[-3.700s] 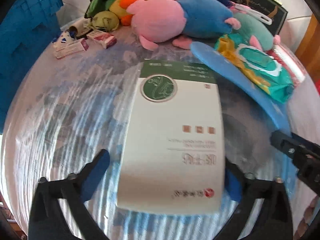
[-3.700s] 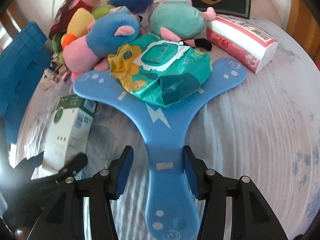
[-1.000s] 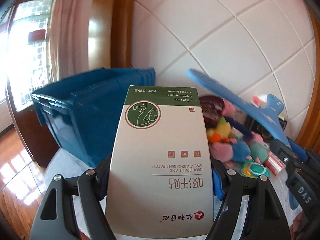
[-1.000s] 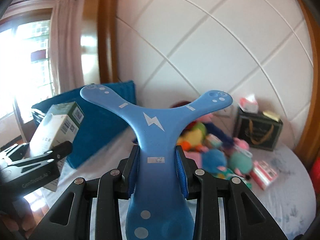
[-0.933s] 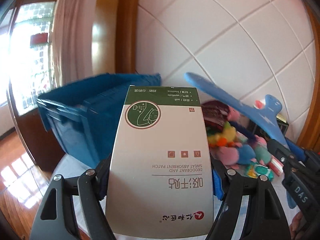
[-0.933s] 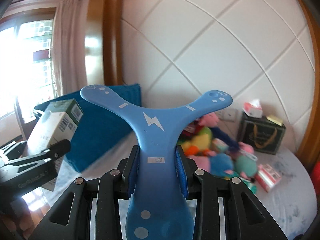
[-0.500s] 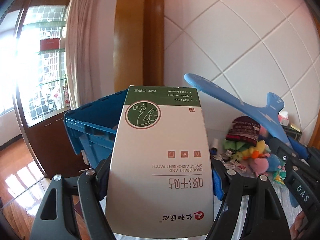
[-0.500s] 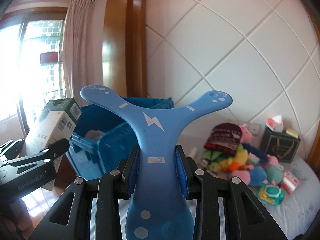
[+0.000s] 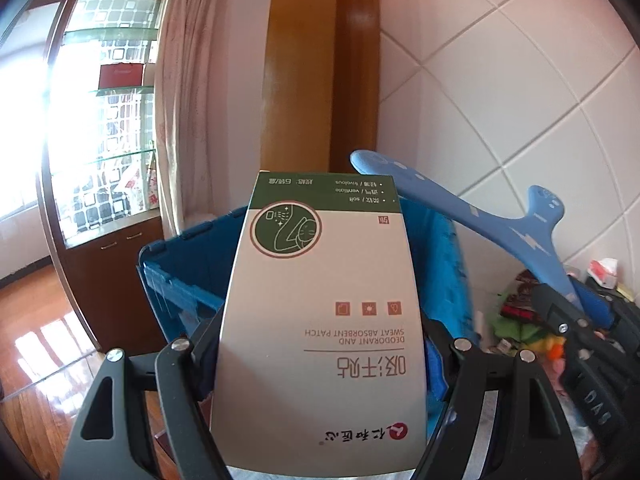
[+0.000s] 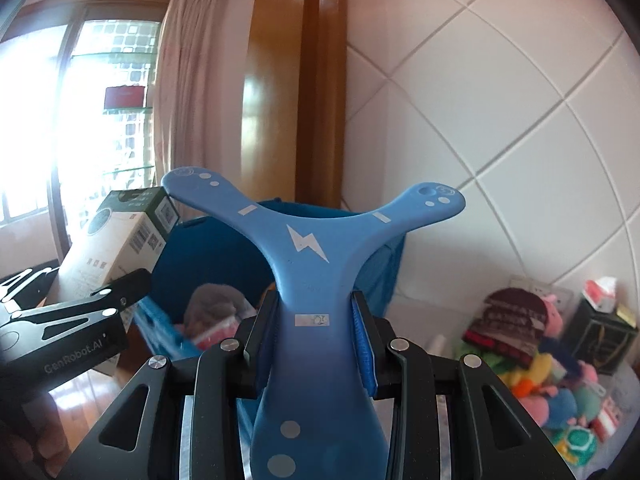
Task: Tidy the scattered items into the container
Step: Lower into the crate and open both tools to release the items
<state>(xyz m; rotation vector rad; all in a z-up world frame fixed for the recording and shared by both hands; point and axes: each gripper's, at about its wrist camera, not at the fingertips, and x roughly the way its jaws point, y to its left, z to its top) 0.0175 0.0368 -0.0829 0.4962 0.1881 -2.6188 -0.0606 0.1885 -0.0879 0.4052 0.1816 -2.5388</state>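
I have swung both loads from the toy pile to the blue bin (image 10: 224, 276) at twelve o'clock, left jaws holding the box (image 9: 320, 320), right jaws the boomerang (image 10: 312, 264), ready to drop.

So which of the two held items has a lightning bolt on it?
The blue three-armed boomerang in the right gripper; the left gripper holds a white-and-green box.

1. Box (image 9: 320, 320) between the left tongs (image 9: 320, 364), in front of the crate (image 9: 180, 264).
2. Boomerang (image 10: 312, 280) between the right tongs (image 10: 312, 344), right of the box.
3. Plush pile (image 10: 552, 380) on the table (image 10: 624, 384), right of the crate, against the wall (image 10: 500, 120).
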